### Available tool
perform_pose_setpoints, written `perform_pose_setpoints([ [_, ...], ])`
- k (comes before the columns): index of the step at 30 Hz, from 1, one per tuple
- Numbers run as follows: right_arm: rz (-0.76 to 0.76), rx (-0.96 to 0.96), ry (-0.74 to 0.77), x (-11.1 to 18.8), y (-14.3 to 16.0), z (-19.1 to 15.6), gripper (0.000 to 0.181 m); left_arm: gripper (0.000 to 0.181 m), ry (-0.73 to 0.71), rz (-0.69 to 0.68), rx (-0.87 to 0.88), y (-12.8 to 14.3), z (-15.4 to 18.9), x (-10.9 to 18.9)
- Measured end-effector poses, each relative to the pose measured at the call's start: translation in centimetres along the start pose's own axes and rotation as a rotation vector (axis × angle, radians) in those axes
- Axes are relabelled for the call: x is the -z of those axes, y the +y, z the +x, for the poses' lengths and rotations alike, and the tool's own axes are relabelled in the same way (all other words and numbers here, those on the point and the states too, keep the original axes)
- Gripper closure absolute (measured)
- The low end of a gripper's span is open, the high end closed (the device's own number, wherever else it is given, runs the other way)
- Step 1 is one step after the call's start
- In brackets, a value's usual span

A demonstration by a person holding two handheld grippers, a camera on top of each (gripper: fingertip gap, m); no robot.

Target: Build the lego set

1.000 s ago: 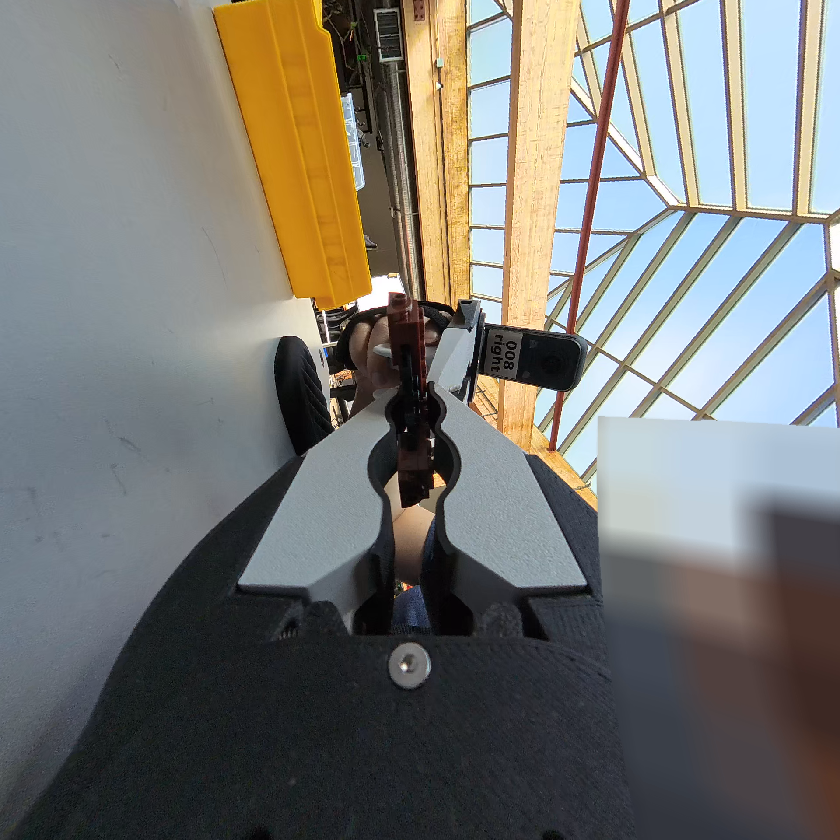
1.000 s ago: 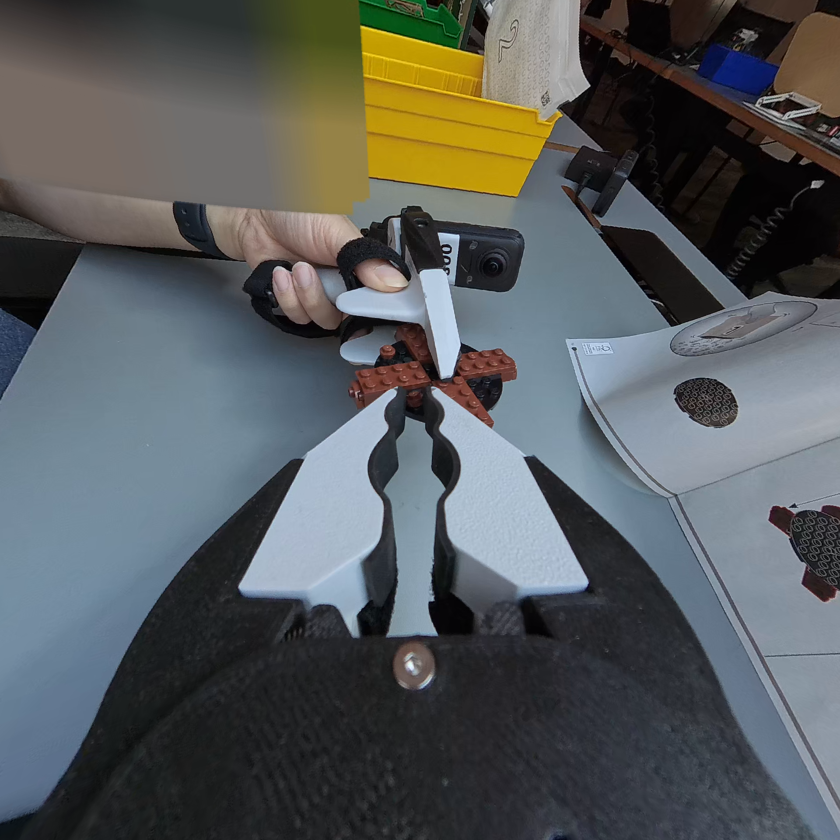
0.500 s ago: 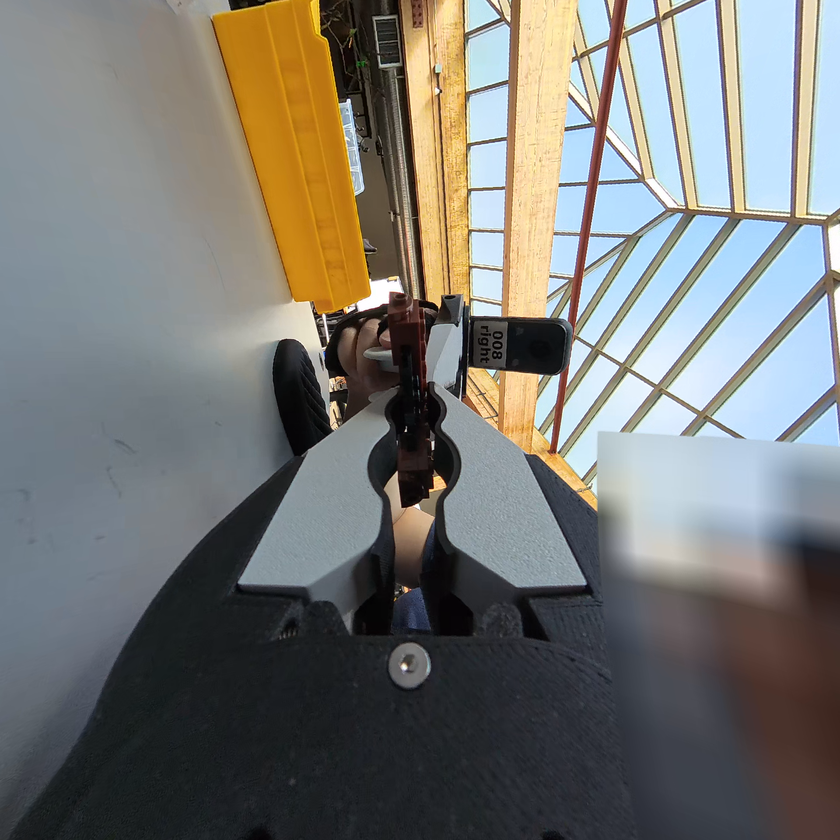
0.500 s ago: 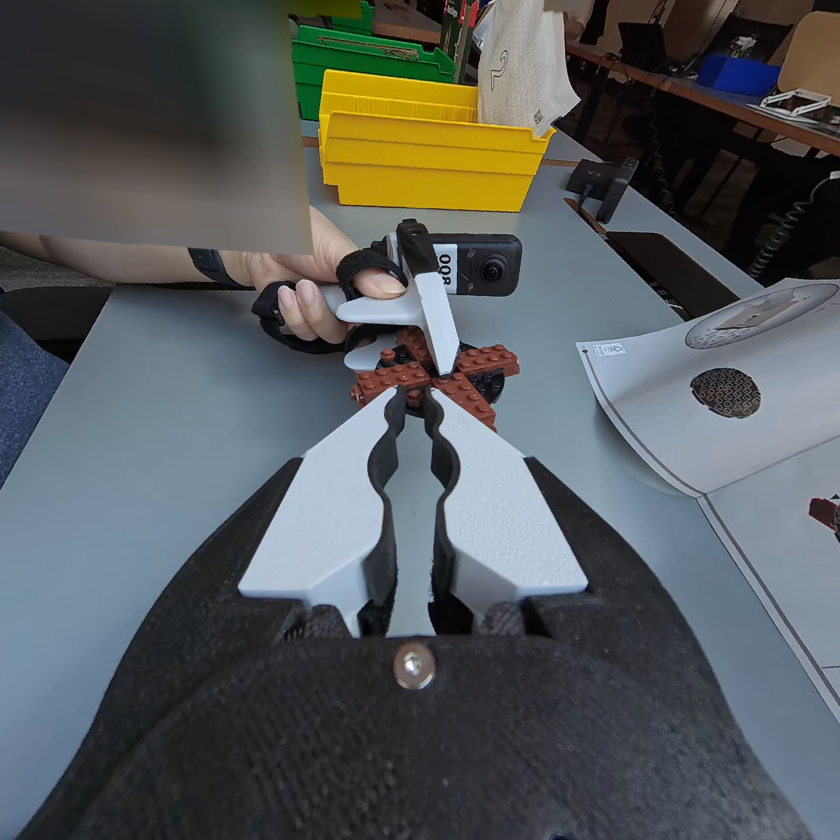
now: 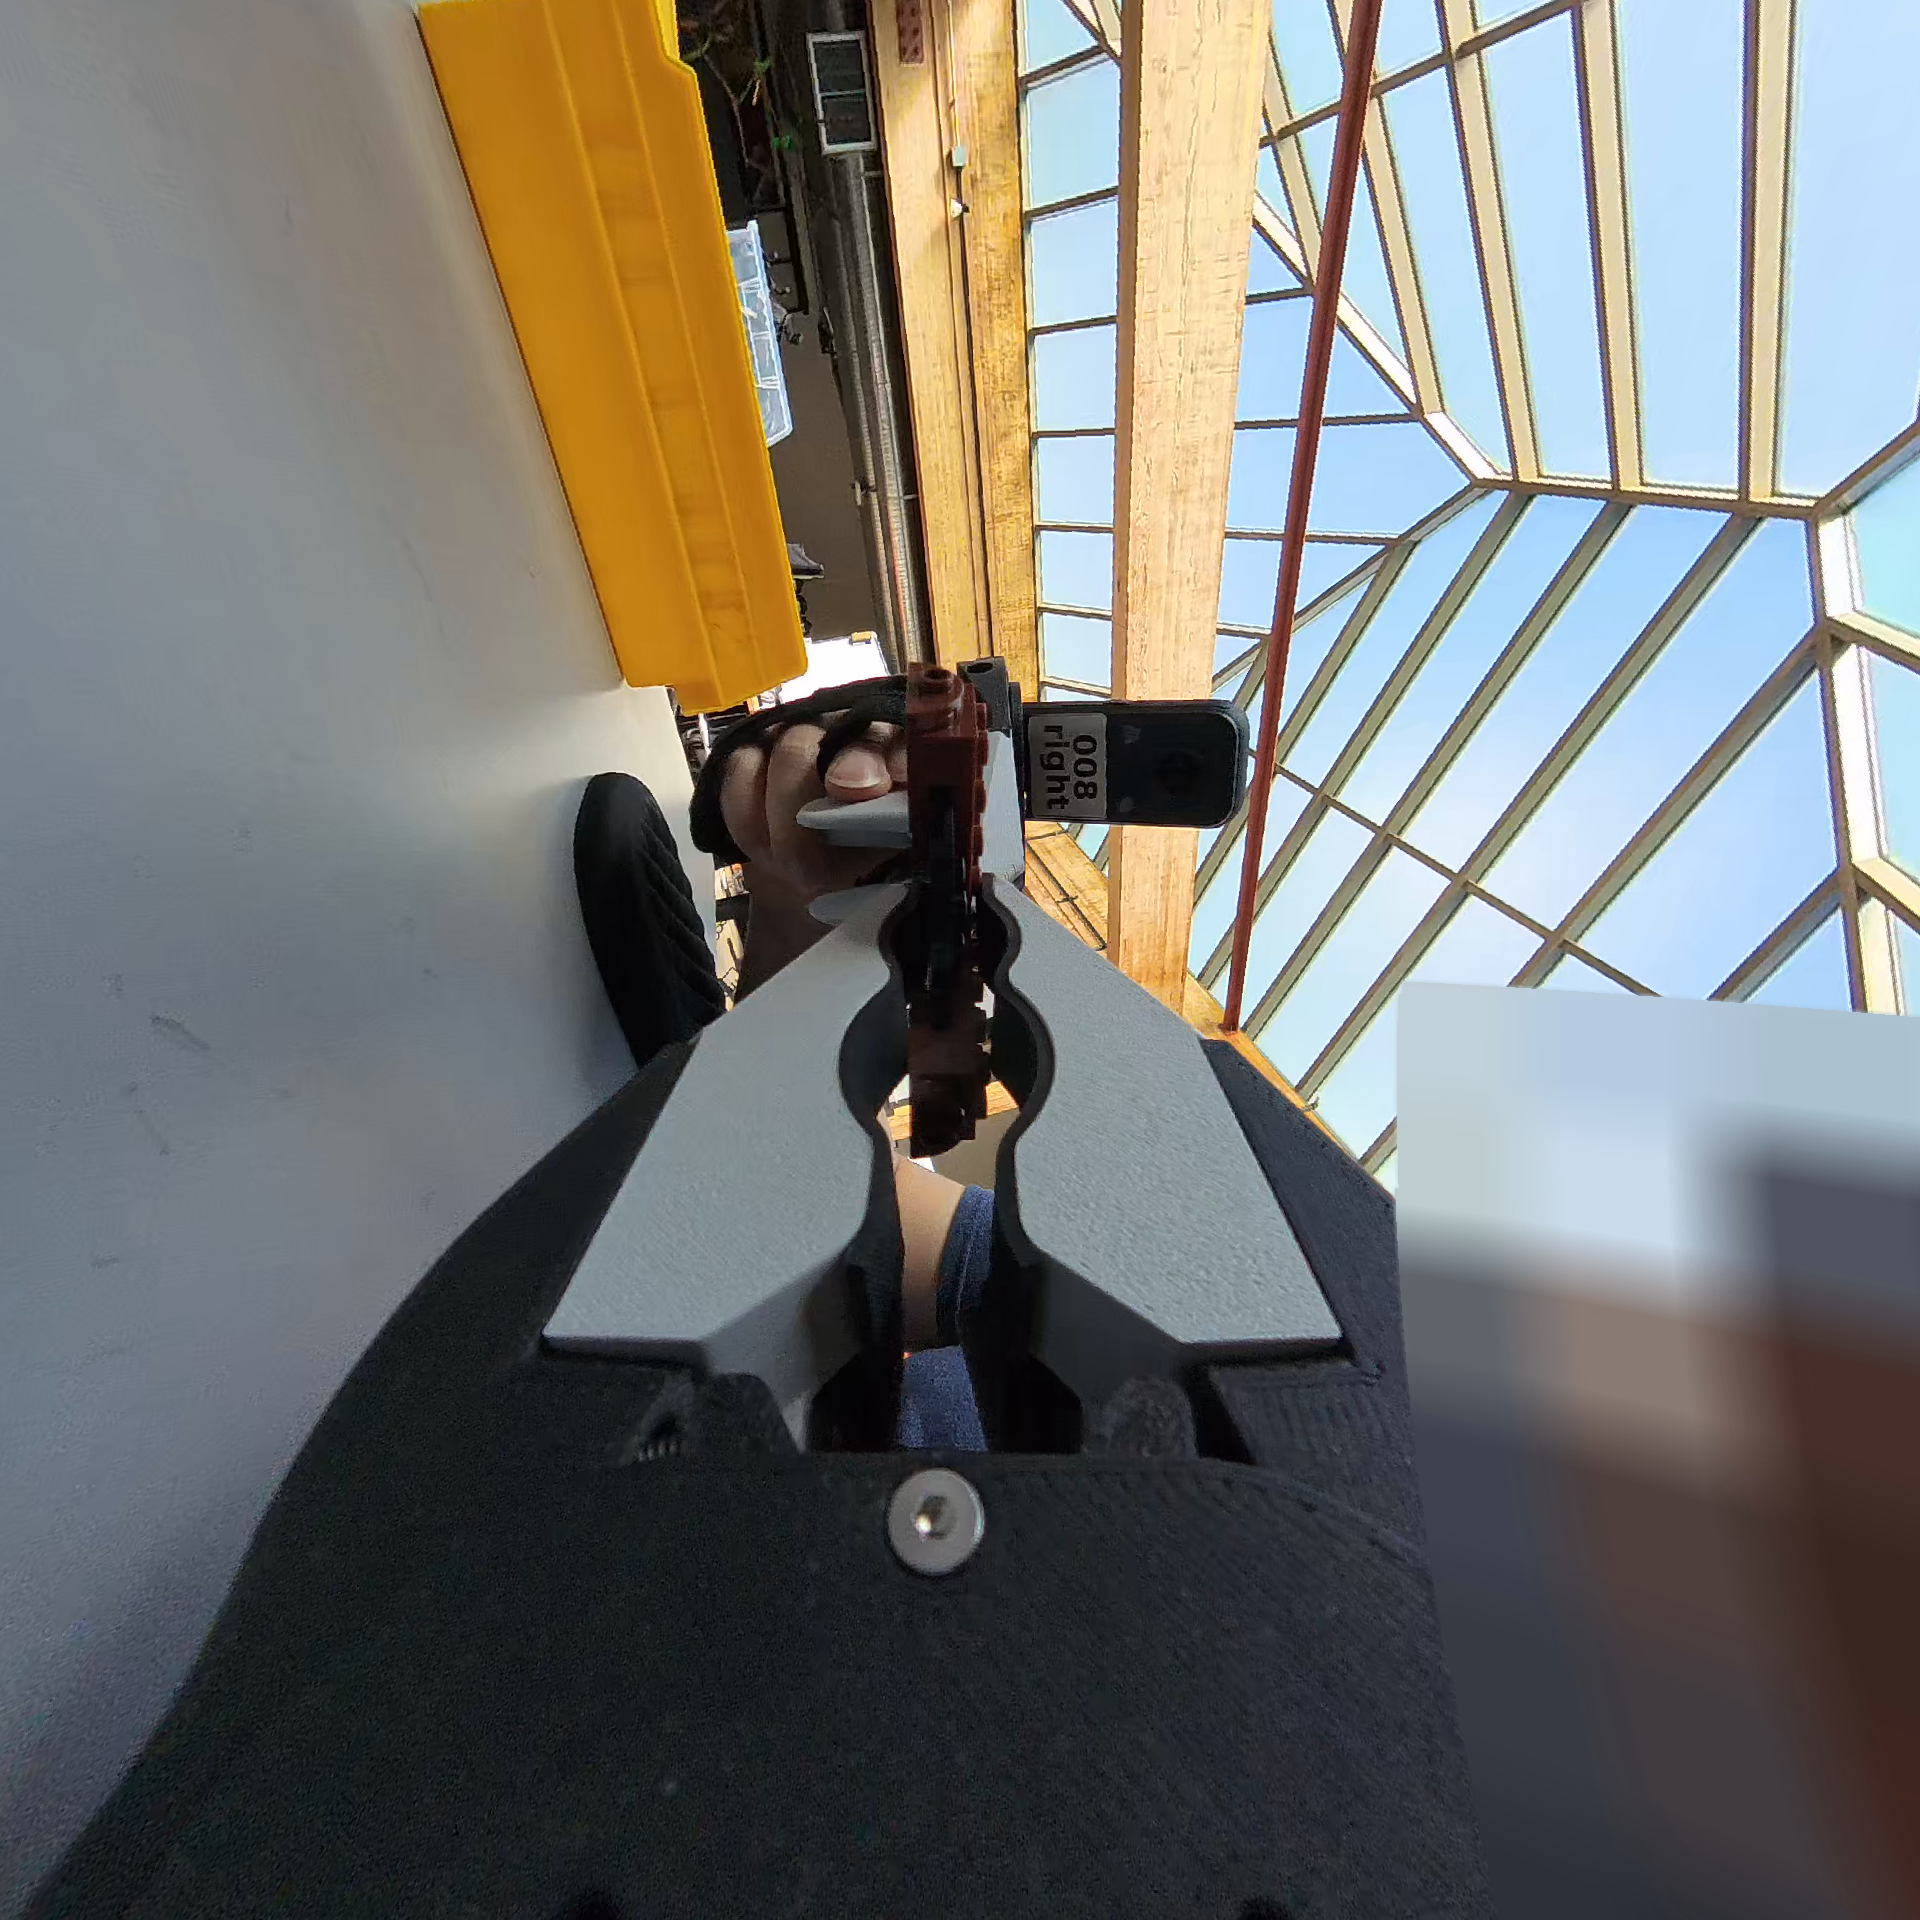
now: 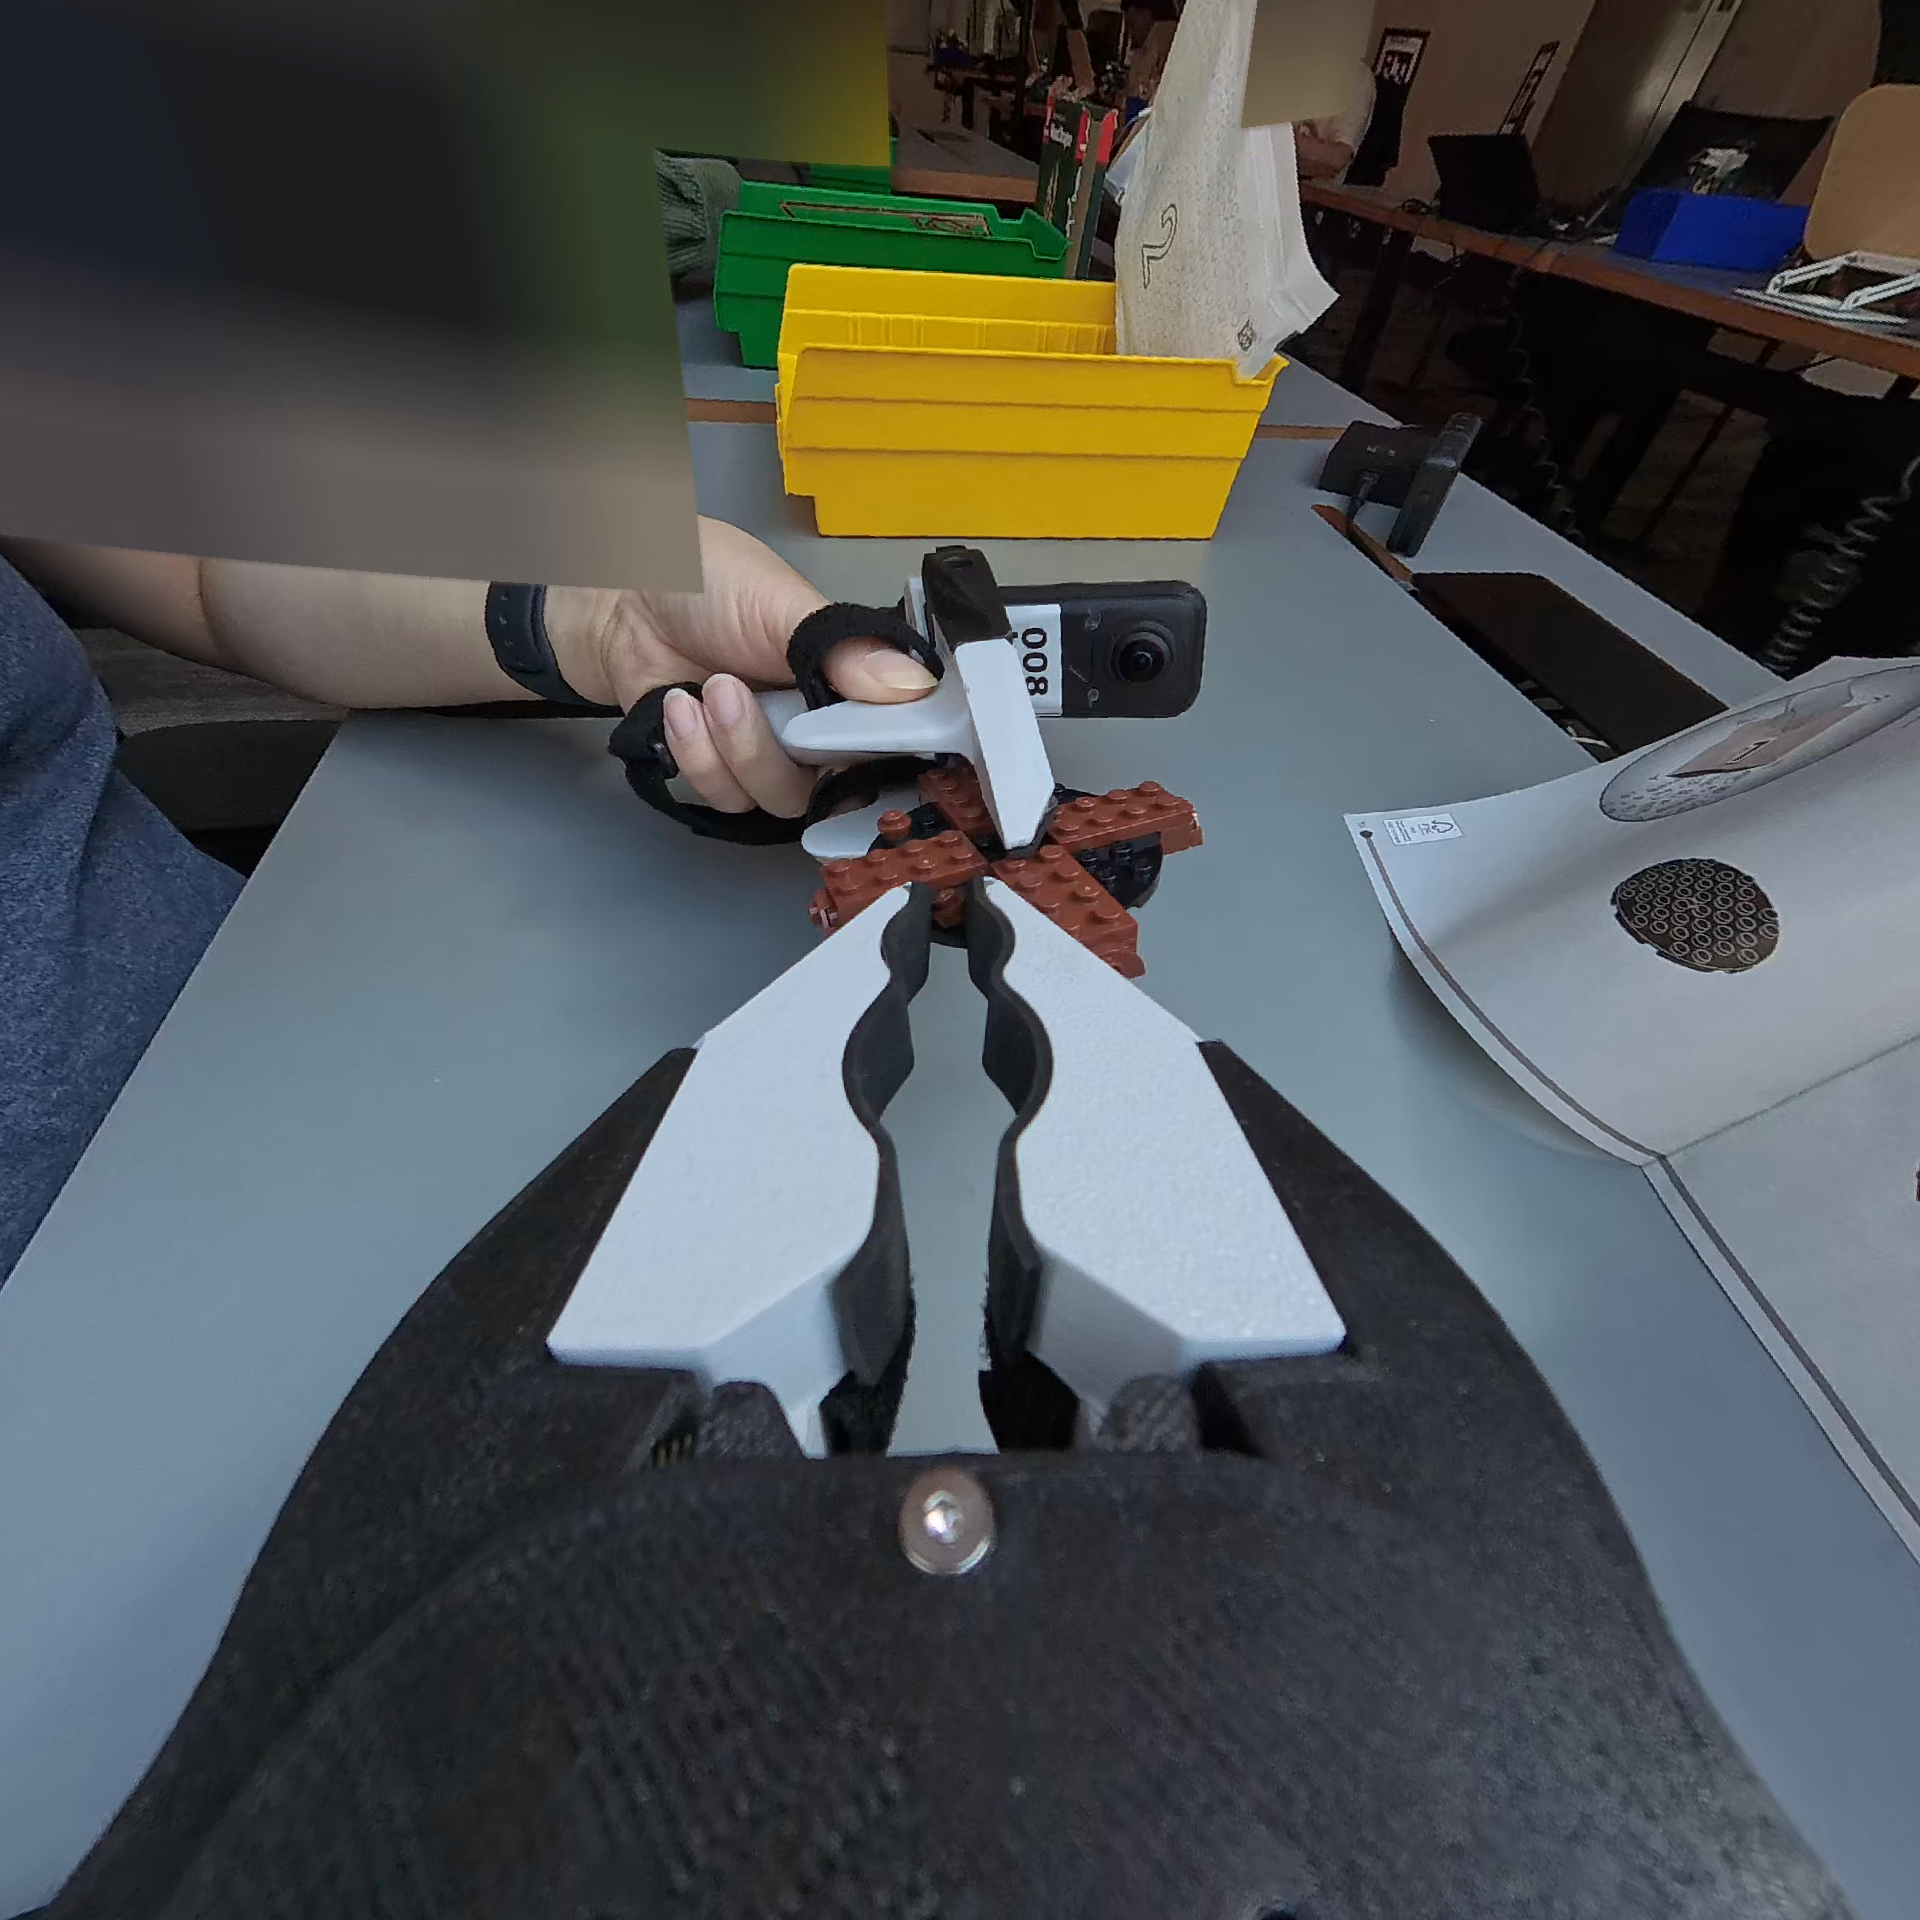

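The lego assembly (image 6: 1112,821), a cross of brown plates on a black round base, is held just above the grey table (image 6: 468,987). My left gripper (image 5: 945,894) is shut on it. In the left wrist view the assembly (image 5: 940,1039) stands edge-on between the fingers. In the right wrist view one left finger (image 6: 1003,748) lies across the plates' top. My right gripper (image 6: 945,904) has its tips closed narrowly on the assembly's near edge. The right gripper's camera (image 5: 1132,764) shows beyond the assembly.
An open instruction booklet (image 6: 1662,935) lies at the right. A yellow bin (image 6: 1018,447) (image 5: 623,343) stands behind the assembly, with a green bin (image 6: 883,249) and a white bag (image 6: 1205,208) farther back. A black device (image 6: 1403,478) sits at the back right. A person's forearm (image 6: 343,644) reaches in from the left. The grippers are tip to tip, or close to it.
Both grippers keep their hold on the assembly. The right wrist view has tilted up, so more of the bins shows and the booklet sits farther right.
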State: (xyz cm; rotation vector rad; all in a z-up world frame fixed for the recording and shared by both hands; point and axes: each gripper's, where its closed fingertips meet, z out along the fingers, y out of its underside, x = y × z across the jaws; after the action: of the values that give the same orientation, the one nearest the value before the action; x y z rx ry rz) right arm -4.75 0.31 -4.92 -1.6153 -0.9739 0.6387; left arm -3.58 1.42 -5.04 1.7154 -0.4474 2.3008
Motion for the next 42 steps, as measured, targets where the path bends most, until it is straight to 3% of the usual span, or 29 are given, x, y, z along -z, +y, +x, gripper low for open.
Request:
perform_pose_setpoints([
  [15, 0.000, 0.125, 0.075, 0.0, -0.2, 0.1, 0.174, 0.175, 0.013, 0.003, 0.000, -0.1, 0.1, 0.0],
  [42, 0.037, 0.178, 0.092, 0.4, -0.9, -0.2, 0.170, 0.175, 0.033, -0.007, 0.019, 0.1, 0.3, -0.1],
])
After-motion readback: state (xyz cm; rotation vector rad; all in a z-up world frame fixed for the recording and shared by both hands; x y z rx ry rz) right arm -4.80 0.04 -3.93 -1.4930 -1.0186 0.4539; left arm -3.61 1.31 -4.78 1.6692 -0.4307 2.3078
